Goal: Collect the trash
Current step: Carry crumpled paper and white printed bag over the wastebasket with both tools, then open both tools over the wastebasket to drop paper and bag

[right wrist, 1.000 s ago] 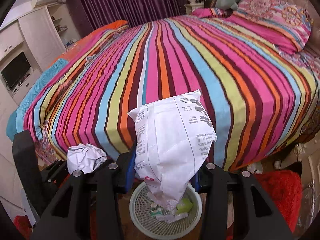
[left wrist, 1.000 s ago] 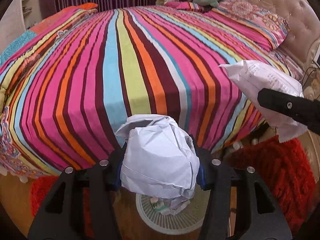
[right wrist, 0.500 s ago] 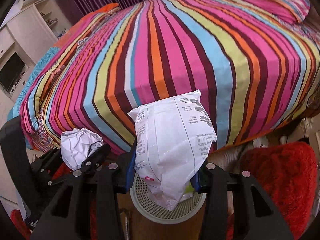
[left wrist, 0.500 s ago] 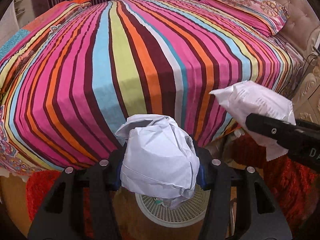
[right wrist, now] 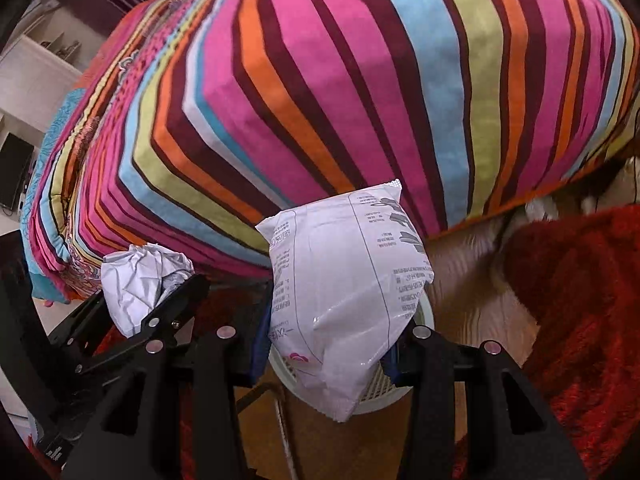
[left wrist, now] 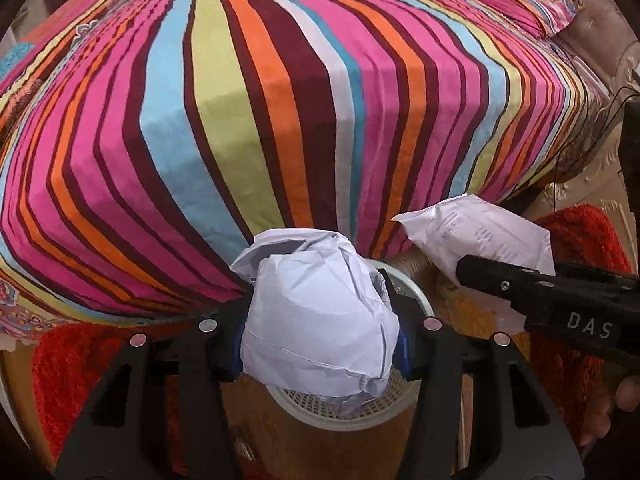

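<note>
Saw a big bed with a bright striped cover [left wrist: 256, 128] filling most of both views. Beside it on the wood floor, saw a fuzzy red rug [right wrist: 580, 312]. Lower down, saw a round white mesh trash basket [left wrist: 344, 410] on the floor. Above the basket, saw the left gripper [left wrist: 320, 320] closed tight on a crumpled ball of white paper [left wrist: 316, 312]. Just beside it, saw the right gripper [right wrist: 324, 344] squeezing a puffy white plastic packet with grey print [right wrist: 344, 288], also over the basket.

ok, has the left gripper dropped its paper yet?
No, the left gripper is clamped on the crumpled paper above the basket.
</note>
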`<state>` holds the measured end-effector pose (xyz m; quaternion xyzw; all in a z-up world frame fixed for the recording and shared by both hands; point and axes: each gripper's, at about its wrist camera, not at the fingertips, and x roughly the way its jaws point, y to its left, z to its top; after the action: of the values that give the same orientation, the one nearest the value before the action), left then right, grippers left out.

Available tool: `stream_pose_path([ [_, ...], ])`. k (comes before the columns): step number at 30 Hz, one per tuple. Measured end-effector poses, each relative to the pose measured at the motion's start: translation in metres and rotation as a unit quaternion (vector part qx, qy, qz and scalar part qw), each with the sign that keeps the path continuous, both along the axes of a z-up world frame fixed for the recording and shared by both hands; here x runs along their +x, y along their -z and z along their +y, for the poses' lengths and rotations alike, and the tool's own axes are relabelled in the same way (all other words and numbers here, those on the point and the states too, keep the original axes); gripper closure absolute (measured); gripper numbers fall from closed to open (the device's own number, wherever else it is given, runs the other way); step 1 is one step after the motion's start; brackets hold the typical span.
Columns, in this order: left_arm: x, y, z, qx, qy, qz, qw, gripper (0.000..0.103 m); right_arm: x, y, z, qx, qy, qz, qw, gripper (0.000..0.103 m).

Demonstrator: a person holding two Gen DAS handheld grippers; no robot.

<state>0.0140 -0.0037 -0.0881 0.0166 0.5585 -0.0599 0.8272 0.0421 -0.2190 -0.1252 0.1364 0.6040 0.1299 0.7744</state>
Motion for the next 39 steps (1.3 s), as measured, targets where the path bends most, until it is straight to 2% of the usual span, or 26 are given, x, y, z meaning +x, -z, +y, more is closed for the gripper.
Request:
stream_pose_path([
  [7,0.006,0.025,0.002,-0.012,-0.010,0.061,0.9980,0.050,-0.001,0.019,-0.001,0.013,0.014,0.055,0.998,0.061],
  [13,0.009,0.037,0.004,-0.024,-0.017,0.093,0.9953,0.050,-0.002,0.037,-0.003,0.029,0.031,0.105,0.994,0.061],
  [23,0.011,0.052,0.001,-0.024,-0.010,0.128,0.9914,0.050,-0.006,0.047,0.000,0.029,0.029,0.127,0.991,0.061],
  [39,0.012,0.081,0.004,-0.017,-0.015,0.197,0.9801,0.050,-0.005,0.076,0.003,0.027,0.032,0.182,0.982,0.061],
])
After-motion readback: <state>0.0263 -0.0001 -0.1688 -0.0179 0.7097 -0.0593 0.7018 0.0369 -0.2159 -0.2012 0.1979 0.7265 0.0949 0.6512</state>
